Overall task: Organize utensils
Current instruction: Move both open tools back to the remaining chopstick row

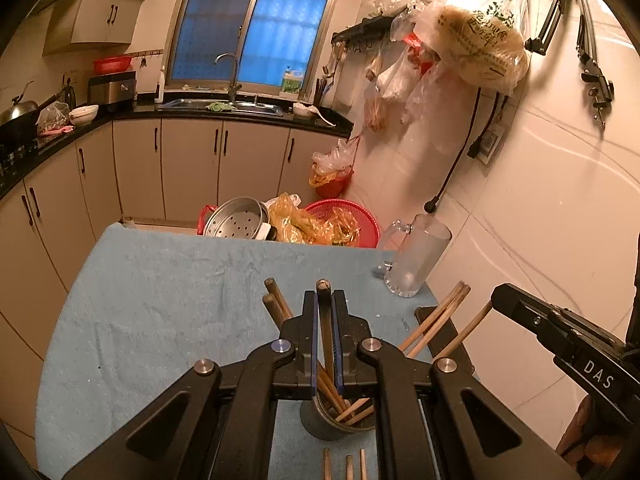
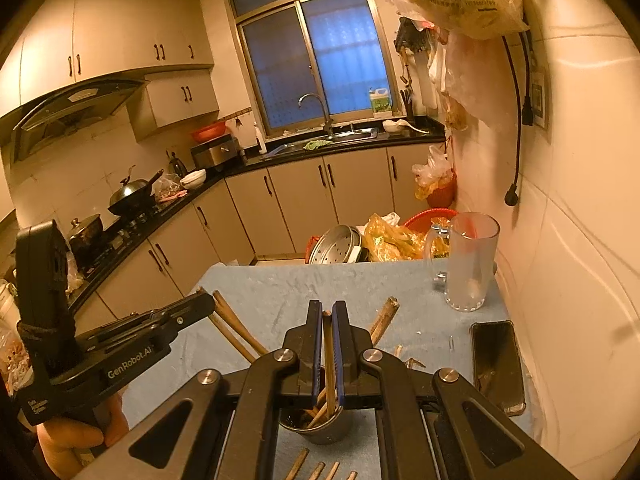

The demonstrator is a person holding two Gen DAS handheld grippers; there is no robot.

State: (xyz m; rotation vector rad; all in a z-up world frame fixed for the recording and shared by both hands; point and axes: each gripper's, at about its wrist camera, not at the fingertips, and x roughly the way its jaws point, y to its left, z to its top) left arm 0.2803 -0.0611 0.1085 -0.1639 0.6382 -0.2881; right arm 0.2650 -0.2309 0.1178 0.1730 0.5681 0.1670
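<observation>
Two hand-held grippers over a blue-covered bench, each with its fingers clamped on a single wooden chopstick. The left gripper holds its chopstick lengthwise between the fingers, the blunt end showing just past the fingertips and the shaft running back and down toward a metal utensil cup that stands directly beneath the fingers. The right gripper holds its own chopstick the same way, long axis along the fingers, lower end reaching into the mouth of the same cup. The relation that governs the coming move is vertical: in both views the cup lies below and slightly behind the fingertips, so each stick appears to need only a descent along its own axis before release, and neither hand looks clearly nearer than the other. The cup already contains several chopsticks, leaning outward to left and right over its rim. Further loose chopsticks lie flat on the bench in front of the cup, not yet collected. At the far right corner of the bench stands a frosted glass mug, upright and seemingly empty, well apart from the cup; a dark phone lies flat near the right edge.
</observation>
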